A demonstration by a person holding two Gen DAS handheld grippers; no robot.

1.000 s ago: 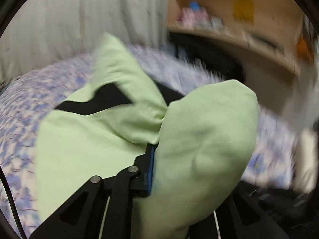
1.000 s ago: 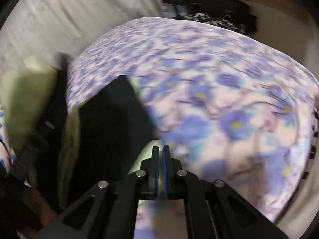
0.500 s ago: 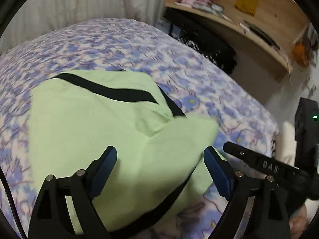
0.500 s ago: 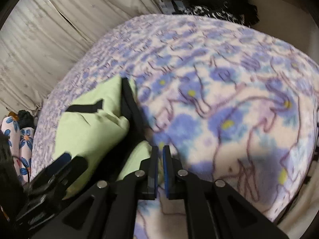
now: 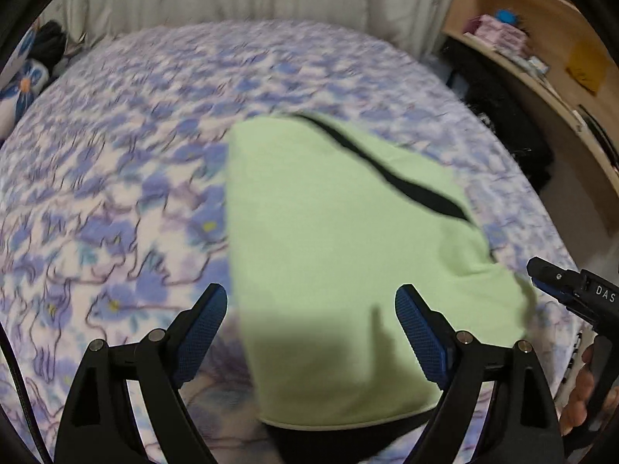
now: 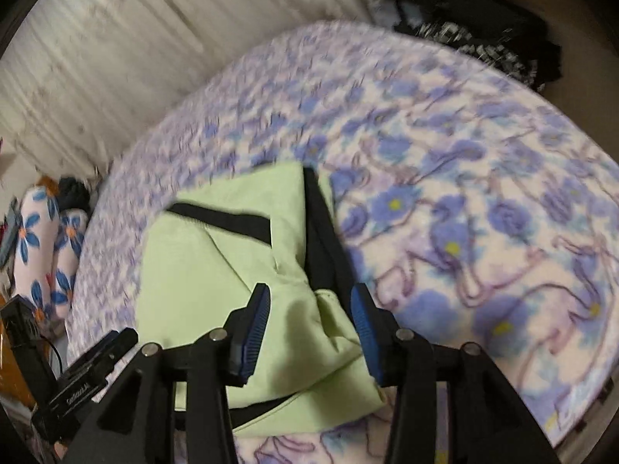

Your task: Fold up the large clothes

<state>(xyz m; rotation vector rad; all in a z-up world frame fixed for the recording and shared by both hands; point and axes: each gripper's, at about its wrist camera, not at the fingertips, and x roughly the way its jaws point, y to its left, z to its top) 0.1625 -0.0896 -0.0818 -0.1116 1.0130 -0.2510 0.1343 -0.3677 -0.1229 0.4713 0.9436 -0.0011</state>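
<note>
Green garment (image 5: 332, 255) folded on flowered bed (image 5: 116, 193), black trim showing. Left gripper (image 5: 311, 328) and right gripper (image 6: 309, 309) above it, jaws apart, empty. Shelf (image 5: 541, 38), dark clothes (image 5: 503, 123), curtain (image 6: 135, 38), flowered pillow (image 6: 42, 247) around.

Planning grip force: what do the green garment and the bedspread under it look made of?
Green garment: thin matte woven cloth, likely cotton or a blend; it creases softly, with black trim. Bedspread: looks like plush fleece, its floral print fuzzy, though blur leaves that open.
</note>
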